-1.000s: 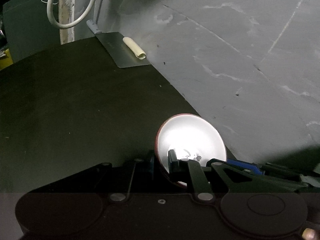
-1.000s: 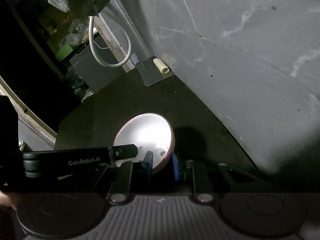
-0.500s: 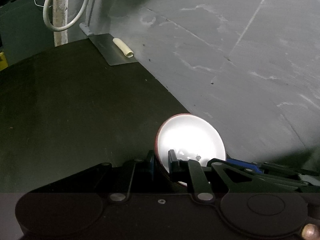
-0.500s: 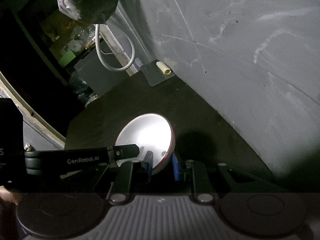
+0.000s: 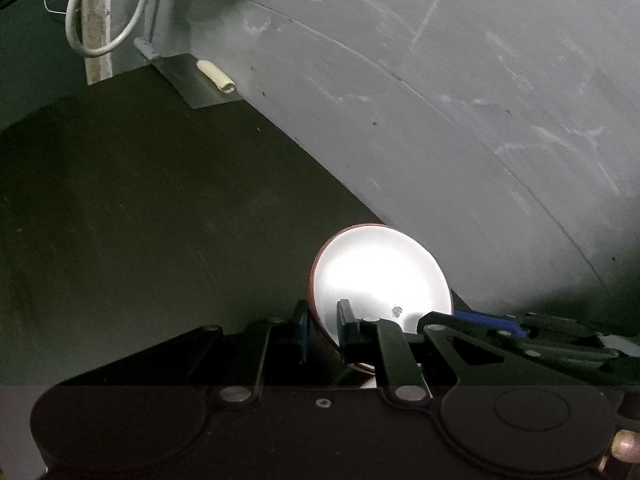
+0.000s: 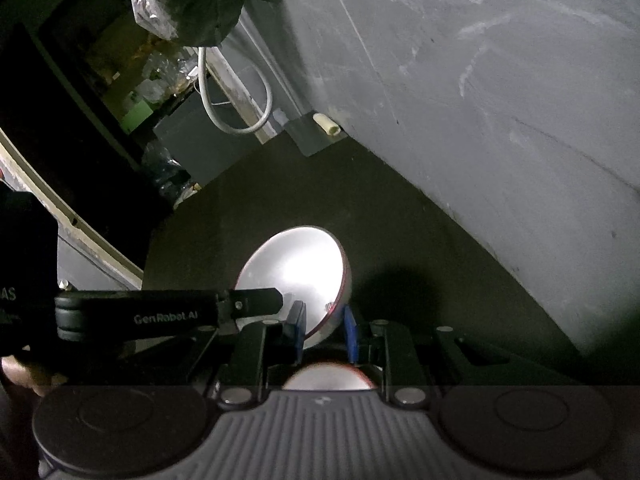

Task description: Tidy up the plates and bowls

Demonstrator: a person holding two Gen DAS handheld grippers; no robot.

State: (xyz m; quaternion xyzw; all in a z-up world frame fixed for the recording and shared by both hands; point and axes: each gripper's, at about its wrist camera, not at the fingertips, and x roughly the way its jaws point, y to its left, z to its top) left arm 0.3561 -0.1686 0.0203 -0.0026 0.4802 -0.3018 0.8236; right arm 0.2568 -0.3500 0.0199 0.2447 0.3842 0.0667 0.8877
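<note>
White inside and red-rimmed, the bowl [image 5: 380,276] hangs tilted above the dark table [image 5: 140,220], and we record both sets of fingers clamped on its rim from opposite sides: left gripper [image 5: 322,326] on the left edge, right gripper [image 6: 322,330] on the right. We cannot make out the bowl's lower part, hidden behind the gripper bodies, and the dim lighting obscures the table's near edge.

Both grippers grip one bowl [image 5: 380,276] by its rim: the left gripper [image 5: 322,330] on the near-left edge, the right gripper [image 6: 322,334] opposite, jaws clamped, both angled downward.
</note>
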